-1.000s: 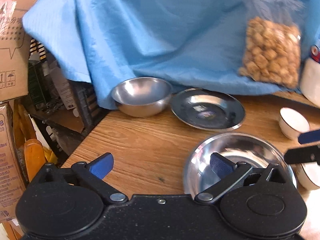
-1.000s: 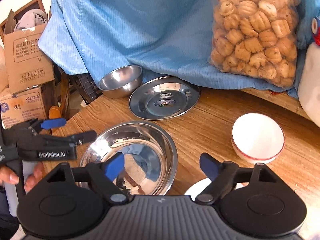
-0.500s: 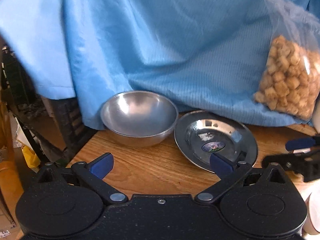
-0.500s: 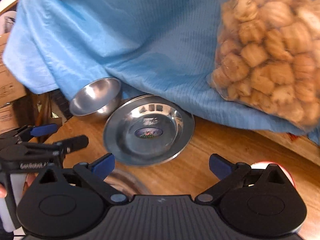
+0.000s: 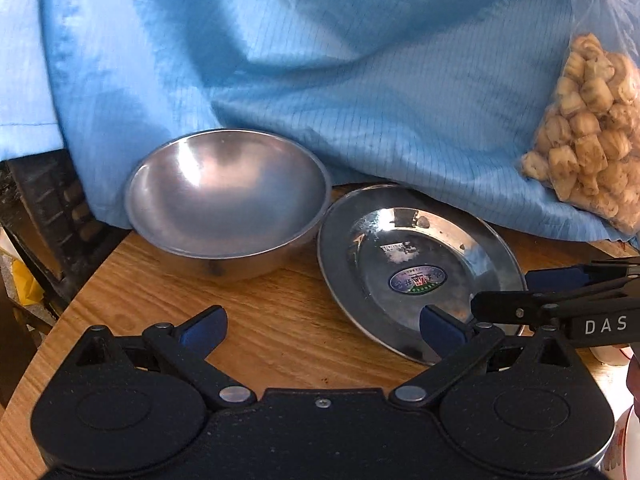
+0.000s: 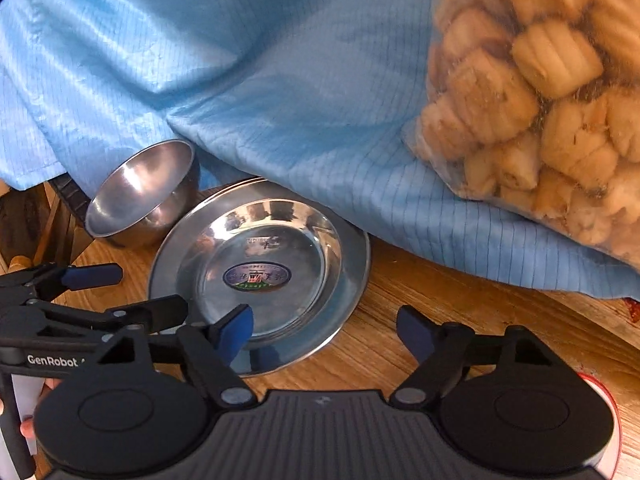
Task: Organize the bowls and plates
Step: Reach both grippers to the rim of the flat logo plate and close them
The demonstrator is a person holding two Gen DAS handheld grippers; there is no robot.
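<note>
Both grippers stand wide and hold nothing; the right gripper [image 6: 325,330] has just been closing partway. The steel plate [image 6: 280,240] lies at the far table [image 5: 280,320] edge, right of the steel bowl [image 5: 228,196]. Straddle the plate's near rim squarely before clamping

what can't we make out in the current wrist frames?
- Steel plate: far rim under the blue cloth, both views.
- Plate sticker: text too small.
- White bowl: cut off by the frame edge and the right hand-held gripper, right view.
- Whatever the cloth covers: hidden.
</note>
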